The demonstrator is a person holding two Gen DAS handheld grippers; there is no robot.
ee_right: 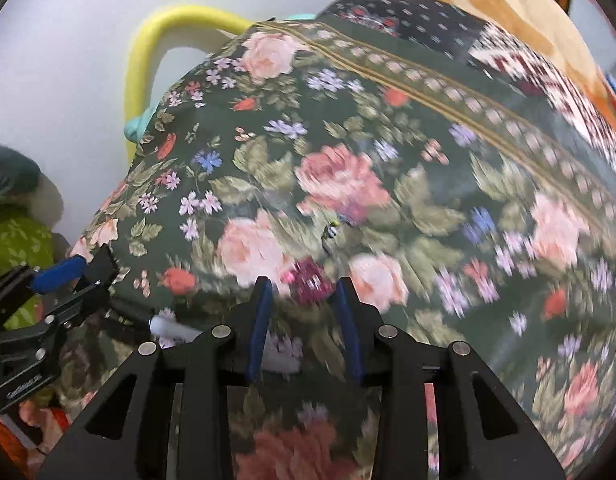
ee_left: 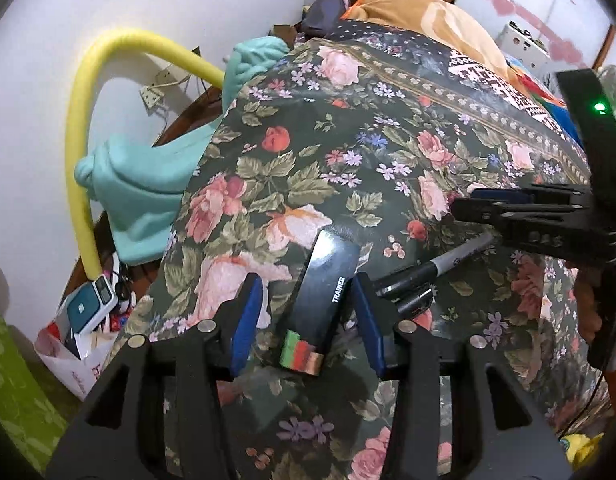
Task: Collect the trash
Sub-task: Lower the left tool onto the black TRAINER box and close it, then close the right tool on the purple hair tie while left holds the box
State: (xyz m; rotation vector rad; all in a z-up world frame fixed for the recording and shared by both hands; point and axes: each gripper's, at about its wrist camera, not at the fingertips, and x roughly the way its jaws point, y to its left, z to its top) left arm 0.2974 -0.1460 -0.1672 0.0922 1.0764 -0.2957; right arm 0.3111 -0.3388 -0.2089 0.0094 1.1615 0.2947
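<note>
A long black packet (ee_left: 322,292) marked TRAINER, with a striped end, lies on the floral bedspread (ee_left: 348,152). My left gripper (ee_left: 306,300) is open with a blue finger on each side of the packet. A black marker (ee_left: 436,268) lies just right of it. My right gripper (ee_right: 302,304) is open, low over the bedspread (ee_right: 348,160), with a small magenta wrapper (ee_right: 310,280) between its fingertips. A white pen-like thing (ee_right: 176,330) lies to its left. The right gripper also shows in the left wrist view (ee_left: 492,204). The left gripper shows in the right wrist view (ee_right: 76,272).
A yellow foam tube (ee_left: 92,112) arches by the white wall at the left, with a teal cloth (ee_left: 148,192) beside it. A white bag with boxes (ee_left: 80,332) stands on the floor lower left. An orange blanket (ee_left: 428,16) lies at the far end of the bed.
</note>
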